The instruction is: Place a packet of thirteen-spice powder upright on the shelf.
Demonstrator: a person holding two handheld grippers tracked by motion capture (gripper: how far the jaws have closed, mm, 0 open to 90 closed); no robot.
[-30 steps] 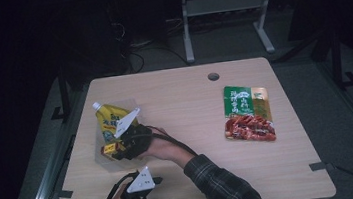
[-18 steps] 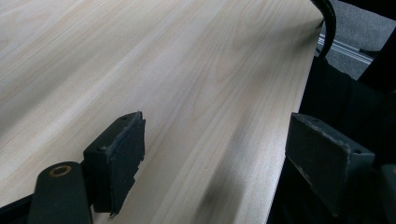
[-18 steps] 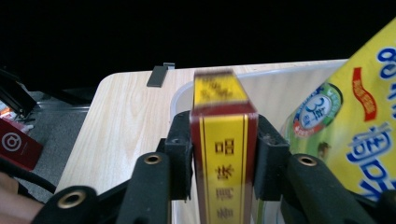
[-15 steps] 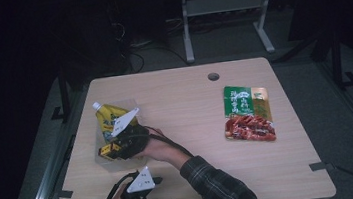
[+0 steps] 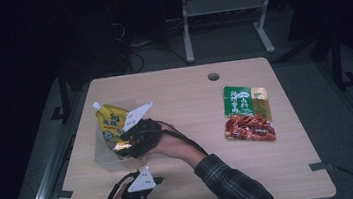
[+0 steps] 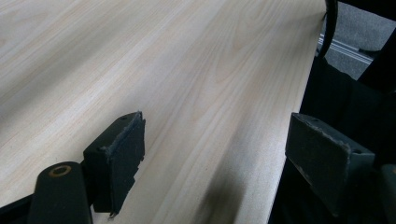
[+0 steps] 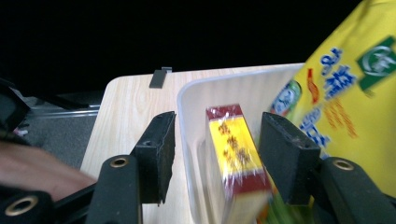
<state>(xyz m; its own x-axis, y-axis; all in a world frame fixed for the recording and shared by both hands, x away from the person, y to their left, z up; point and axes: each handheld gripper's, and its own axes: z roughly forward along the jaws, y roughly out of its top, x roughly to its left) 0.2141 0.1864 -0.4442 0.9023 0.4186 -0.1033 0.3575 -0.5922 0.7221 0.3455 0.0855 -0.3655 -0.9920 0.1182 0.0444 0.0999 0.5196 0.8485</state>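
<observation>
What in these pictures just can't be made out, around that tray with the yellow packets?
- Yellow box: print blurred in the right gripper view; its lower end is cut off by the bottom edge.
- Clear tray: the right hand-held gripper covers part of its contents in the high view.
- Green-and-red packet: lettering too small in the high view.

The person wears a dark plaid sleeve (image 5: pixel 229 184). Each black gripper carries a pale three-cornered plate and a trailing black cable; its jaw arms show brass-ringed screw holes and worn black pads (image 7: pixel 161 142).
</observation>
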